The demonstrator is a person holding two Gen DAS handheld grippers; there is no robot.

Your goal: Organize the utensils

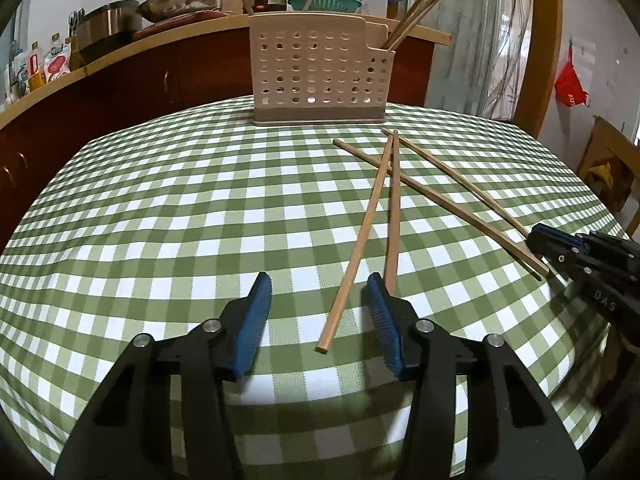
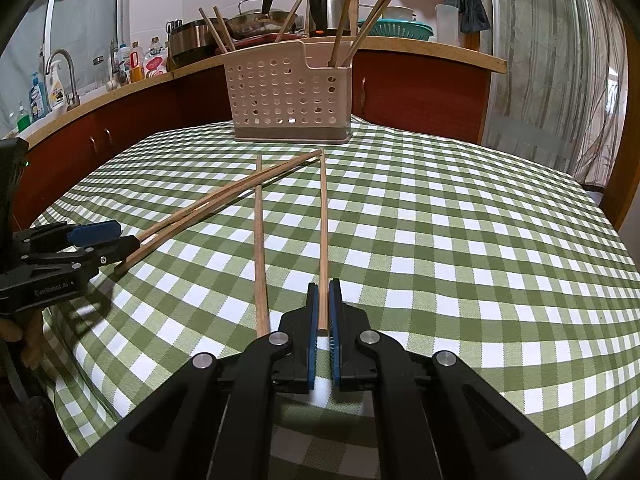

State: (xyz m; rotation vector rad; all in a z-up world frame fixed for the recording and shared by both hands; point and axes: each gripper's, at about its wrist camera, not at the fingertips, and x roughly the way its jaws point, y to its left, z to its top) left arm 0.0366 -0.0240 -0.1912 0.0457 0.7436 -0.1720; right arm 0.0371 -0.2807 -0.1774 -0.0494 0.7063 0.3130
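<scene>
right gripper point(image 2: 323, 312) pinched on one chopstick point(image 2: 323, 240) end | left gripper point(image 1: 318, 312) wide open, empty | risk: long stick pivots, slips (end-only hold) missing holder point(image 2: 290, 96)

Low wrist views — shared table point(image 1: 160, 208)

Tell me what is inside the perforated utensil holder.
Wooden chopsticks stand in the utensil holder: several lean out of its lower right compartment, others out of the taller part at left. Their lower ends are mostly hidden by the walls, so anything shorter cannot be seen.
</scene>
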